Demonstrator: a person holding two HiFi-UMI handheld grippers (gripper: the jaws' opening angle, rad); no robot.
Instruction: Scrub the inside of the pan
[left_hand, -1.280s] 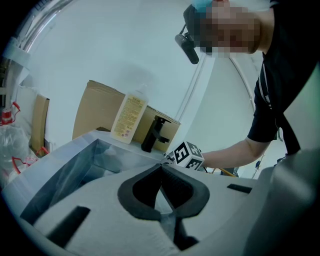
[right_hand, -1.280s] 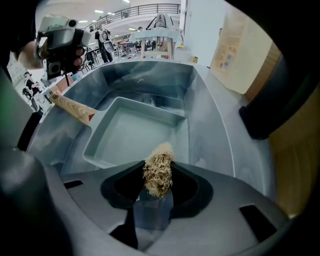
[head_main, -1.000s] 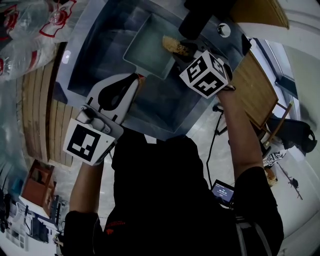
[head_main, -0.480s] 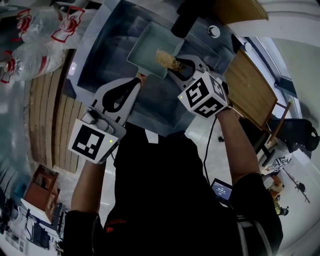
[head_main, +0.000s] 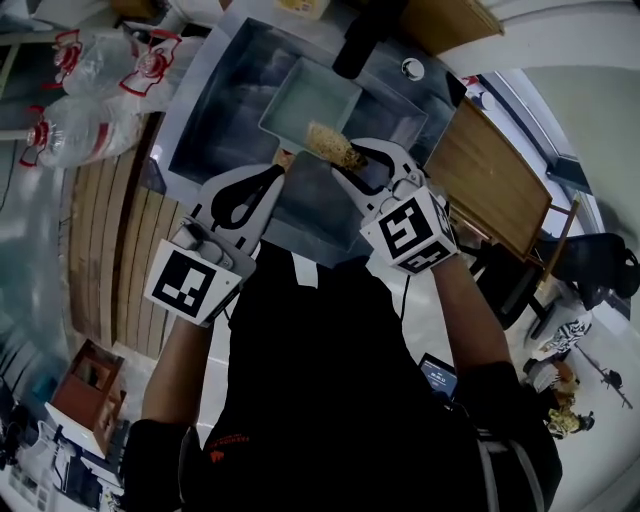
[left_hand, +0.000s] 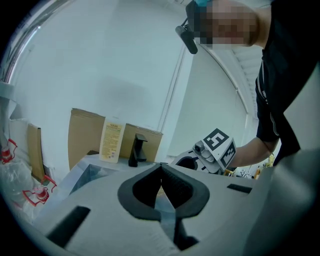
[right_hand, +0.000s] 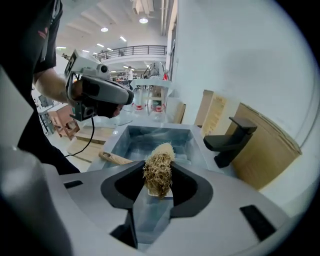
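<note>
A pale green rectangular pan (head_main: 308, 100) lies in the steel sink (head_main: 215, 100), its wooden handle (head_main: 284, 157) pointing toward me. My right gripper (head_main: 352, 165) is shut on a tan fibrous scrubber (head_main: 332, 145) that hangs over the pan's near rim. In the right gripper view the scrubber (right_hand: 159, 172) fills the jaws above the sink (right_hand: 150, 140), and the handle (right_hand: 116, 158) pokes out at the left. My left gripper (head_main: 272, 172) hovers at the handle's end; its jaws (left_hand: 161, 167) look closed, with nothing clearly between them.
A black faucet (head_main: 352, 40) stands behind the sink. Plastic bottles (head_main: 90, 90) lie at the left, above a slatted wooden counter (head_main: 95, 240). A wooden board (head_main: 485, 175) sits at the right. A yellow-labelled carton (left_hand: 111, 140) leans against the wall.
The right gripper has drawn the scrubber back from the pan's far right corner to its near rim. The left gripper has stayed by the handle.
</note>
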